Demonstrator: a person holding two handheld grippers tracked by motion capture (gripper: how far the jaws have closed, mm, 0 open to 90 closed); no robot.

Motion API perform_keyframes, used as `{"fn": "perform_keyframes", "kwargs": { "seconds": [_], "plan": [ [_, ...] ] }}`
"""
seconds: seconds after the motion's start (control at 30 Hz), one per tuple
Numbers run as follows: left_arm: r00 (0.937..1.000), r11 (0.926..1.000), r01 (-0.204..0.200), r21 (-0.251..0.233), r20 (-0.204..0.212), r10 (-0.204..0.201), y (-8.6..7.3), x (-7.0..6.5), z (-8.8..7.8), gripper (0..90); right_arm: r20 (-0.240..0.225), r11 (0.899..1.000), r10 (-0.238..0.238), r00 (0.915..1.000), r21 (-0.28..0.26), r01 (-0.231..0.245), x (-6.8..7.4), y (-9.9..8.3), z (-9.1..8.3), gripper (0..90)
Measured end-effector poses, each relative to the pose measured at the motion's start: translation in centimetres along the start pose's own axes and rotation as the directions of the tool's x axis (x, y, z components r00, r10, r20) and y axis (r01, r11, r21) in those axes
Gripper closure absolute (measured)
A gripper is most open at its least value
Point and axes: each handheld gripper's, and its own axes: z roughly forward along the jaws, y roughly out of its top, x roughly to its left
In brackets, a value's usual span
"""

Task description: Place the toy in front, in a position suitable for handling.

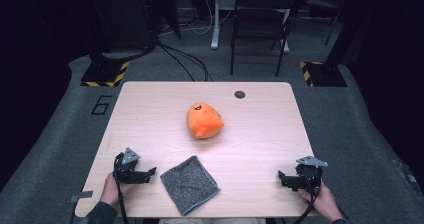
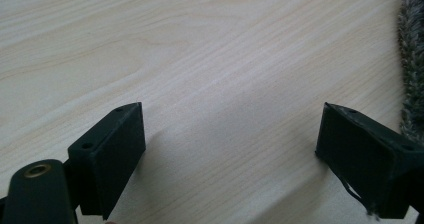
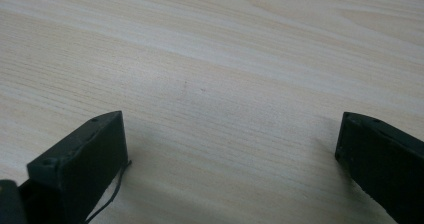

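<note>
Cloth (image 1: 189,184) lies flat at the tabletop's (image 1: 260,134) near edge, just beside the open, empty left tool (image 1: 151,173), so a shallow pinch may skid off or drag it overboard, while the right tool (image 1: 281,178) gapes empty too.

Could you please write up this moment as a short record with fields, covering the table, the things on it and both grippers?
surface: light wooden table, with a small dark round spot near its far edge
soft toy: orange plush toy, around the table's middle, touching nothing else
cloth: grey cloth, folded flat near the near edge, between the two grippers
left gripper: left gripper, jaws open, nothing between them, just beside the cloth
right gripper: right gripper, jaws open, over bare wood at the near right
</note>
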Motion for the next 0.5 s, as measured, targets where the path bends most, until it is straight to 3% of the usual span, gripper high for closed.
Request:
{"fn": "perform_keyframes", "kwargs": {
  "seconds": [0.27, 0.47, 0.5],
  "plan": [
    [0.9998, 1.0, -0.001, 0.007, -0.017, 0.001, 0.14, -0.2, -0.05, 11.6, 0.0, 1.0, 0.0, 1.0, 0.0, 0.0, 0.0, 0.0, 0.0, 0.0],
    [1.0, 0.9968, 0.004, 0.08, -0.007, -0.003, 0.66, 0.11, -0.29, 11.4, 0.0, 1.0, 0.0, 1.0, 0.0, 0.0, 0.0, 0.01, 0.0, 0.0],
    [0.9998, 0.9974, 0.02, 0.069, -0.001, -0.02, 0.68, 0.15, -0.34, 10.4, 0.0, 1.0, 0.0, 1.0, 0.0, 0.0, 0.0, 0.0, 0.0, 0.0]
  ]
}}
